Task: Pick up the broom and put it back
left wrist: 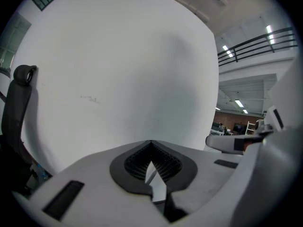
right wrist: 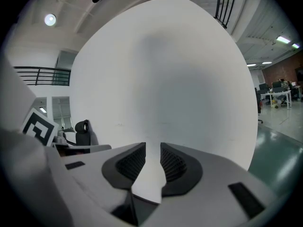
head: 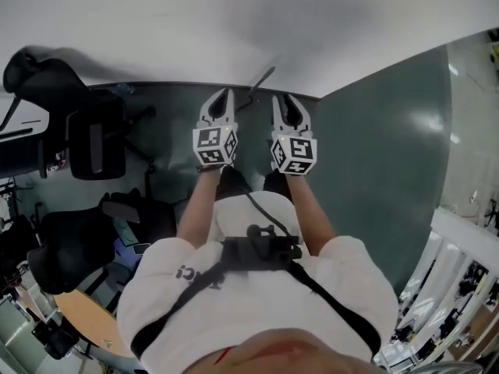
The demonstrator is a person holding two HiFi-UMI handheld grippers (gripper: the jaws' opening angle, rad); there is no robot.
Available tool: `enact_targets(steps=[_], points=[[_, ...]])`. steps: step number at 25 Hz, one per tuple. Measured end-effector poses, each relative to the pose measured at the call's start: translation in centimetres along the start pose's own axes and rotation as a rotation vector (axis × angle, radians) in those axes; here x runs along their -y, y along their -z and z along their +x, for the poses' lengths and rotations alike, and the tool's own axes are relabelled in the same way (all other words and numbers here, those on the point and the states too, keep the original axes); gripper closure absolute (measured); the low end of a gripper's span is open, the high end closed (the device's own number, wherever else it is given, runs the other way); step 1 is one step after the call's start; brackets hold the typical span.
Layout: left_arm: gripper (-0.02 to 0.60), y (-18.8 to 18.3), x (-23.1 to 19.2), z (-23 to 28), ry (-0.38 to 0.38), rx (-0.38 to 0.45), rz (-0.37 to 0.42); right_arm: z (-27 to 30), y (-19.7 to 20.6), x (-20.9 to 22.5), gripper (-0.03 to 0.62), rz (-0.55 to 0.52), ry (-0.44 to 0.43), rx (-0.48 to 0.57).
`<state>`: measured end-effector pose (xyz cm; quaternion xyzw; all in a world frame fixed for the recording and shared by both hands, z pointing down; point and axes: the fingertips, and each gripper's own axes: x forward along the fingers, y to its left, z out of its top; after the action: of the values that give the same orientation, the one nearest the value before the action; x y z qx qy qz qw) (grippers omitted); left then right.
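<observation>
A thin dark stick [head: 263,79], perhaps the broom's handle, lies on the green floor [head: 374,154] at the foot of the white wall [head: 234,22], just beyond both grippers. I cannot make out a broom head. Side by side, both grippers are held out in front of the person and aim at the wall. The left gripper [head: 224,93] [left wrist: 150,143] has its tips touching, with nothing between them. The right gripper [head: 287,98] [right wrist: 152,148] keeps a gap between its ribbed pads [right wrist: 174,165]; only the bare wall [right wrist: 161,79] shows through it.
Black office chairs [head: 93,142] [head: 66,244] stand at the left, one headrest [left wrist: 19,93] showing in the left gripper view. A wooden table [head: 86,314] is at the lower left. A white railing [head: 460,263] runs along the right.
</observation>
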<state>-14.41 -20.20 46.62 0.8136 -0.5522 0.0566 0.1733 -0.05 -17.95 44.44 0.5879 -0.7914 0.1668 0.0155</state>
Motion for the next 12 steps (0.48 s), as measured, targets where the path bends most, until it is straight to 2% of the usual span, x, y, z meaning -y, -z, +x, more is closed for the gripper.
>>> enact_targets(steps=[6, 7, 12], points=[[0.574, -5.7, 3.1, -2.3, 0.036, 0.09, 0.056, -2.2, -5.0, -0.3, 0.494, -0.07, -0.037, 0.07], [0.574, -6.5, 3.4, -2.7, 0.037, 0.105, 0.058, -2.6, -5.8, -0.1, 0.547, -0.078, -0.034, 0.086], [0.574, -9.3, 4.8, -3.7, 0.048, 0.156, 0.086, -3.7, -8.6, 0.7, 0.561, -0.079, -0.012, 0.15]])
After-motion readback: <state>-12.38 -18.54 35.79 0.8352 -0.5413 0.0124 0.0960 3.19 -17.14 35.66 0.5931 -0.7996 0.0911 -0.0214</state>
